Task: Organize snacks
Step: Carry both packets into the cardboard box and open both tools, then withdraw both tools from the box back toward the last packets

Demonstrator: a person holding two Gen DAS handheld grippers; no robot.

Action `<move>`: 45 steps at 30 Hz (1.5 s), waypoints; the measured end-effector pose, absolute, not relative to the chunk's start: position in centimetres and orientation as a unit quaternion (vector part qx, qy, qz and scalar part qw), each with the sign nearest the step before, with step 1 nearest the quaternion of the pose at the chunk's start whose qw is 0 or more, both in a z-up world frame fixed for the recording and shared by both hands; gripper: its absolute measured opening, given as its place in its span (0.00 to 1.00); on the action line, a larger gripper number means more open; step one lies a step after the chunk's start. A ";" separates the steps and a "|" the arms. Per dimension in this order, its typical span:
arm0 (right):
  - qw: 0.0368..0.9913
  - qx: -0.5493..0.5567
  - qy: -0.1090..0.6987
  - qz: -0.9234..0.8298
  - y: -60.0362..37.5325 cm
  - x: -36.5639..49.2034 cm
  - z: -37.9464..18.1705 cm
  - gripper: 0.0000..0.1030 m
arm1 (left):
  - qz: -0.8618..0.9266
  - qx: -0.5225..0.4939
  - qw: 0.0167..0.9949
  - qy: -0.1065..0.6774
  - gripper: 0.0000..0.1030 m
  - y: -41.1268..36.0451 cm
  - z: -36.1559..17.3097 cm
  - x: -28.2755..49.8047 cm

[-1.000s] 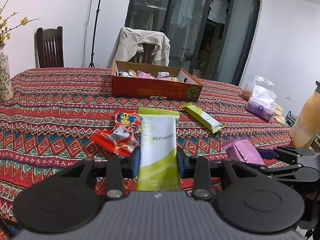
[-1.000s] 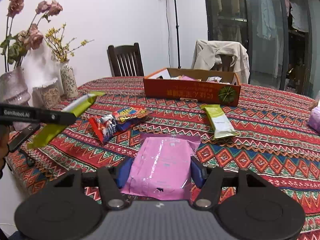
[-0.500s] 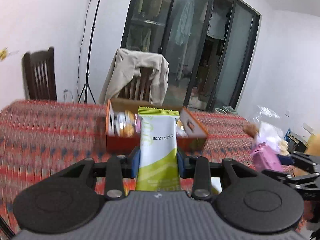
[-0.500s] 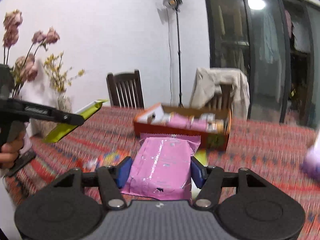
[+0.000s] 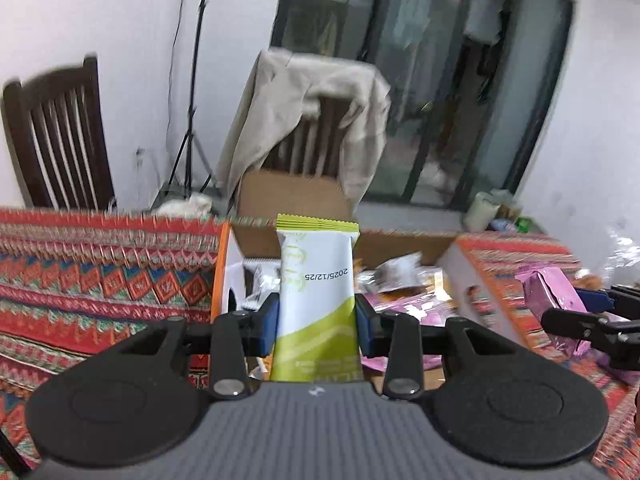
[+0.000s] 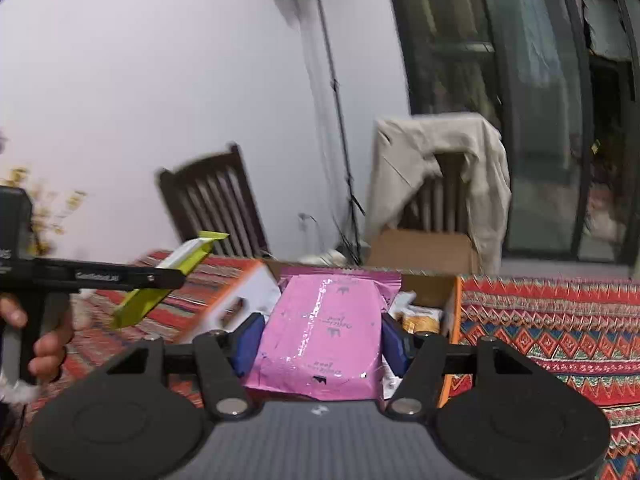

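My left gripper (image 5: 316, 322) is shut on a white and green snack bar (image 5: 316, 300) and holds it upright over the open orange cardboard box (image 5: 486, 292). My right gripper (image 6: 320, 338) is shut on a pink snack packet (image 6: 324, 332) above the same box (image 6: 450, 320). The box holds several wrapped snacks (image 5: 400, 276). The pink packet (image 5: 554, 300) and right gripper show at the right of the left wrist view. The green bar (image 6: 168, 280) and left gripper show at the left of the right wrist view.
The table wears a red patterned cloth (image 5: 100, 272), also seen in the right wrist view (image 6: 552, 320). Behind it stand a dark wooden chair (image 5: 56, 140), a chair draped with a beige jacket (image 5: 312, 112) and a light stand (image 6: 336, 112).
Both grippers have moved forward from the near side of the table to over the box, each still holding its snack. The snacks lying on the cloth have dropped out of view.
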State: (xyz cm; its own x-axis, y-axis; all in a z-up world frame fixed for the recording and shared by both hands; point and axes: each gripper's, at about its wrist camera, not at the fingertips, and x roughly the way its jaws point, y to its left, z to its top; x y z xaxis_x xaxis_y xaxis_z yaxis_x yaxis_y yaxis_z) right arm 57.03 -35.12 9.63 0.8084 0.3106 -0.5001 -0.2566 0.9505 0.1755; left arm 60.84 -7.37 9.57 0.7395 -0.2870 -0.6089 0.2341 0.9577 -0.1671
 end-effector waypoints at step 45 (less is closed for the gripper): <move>0.962 -0.086 0.229 0.117 -30.4 36.8 11.1 0.83 | -0.209 0.033 0.947 0.241 1.00 -3.3 9.9 31.9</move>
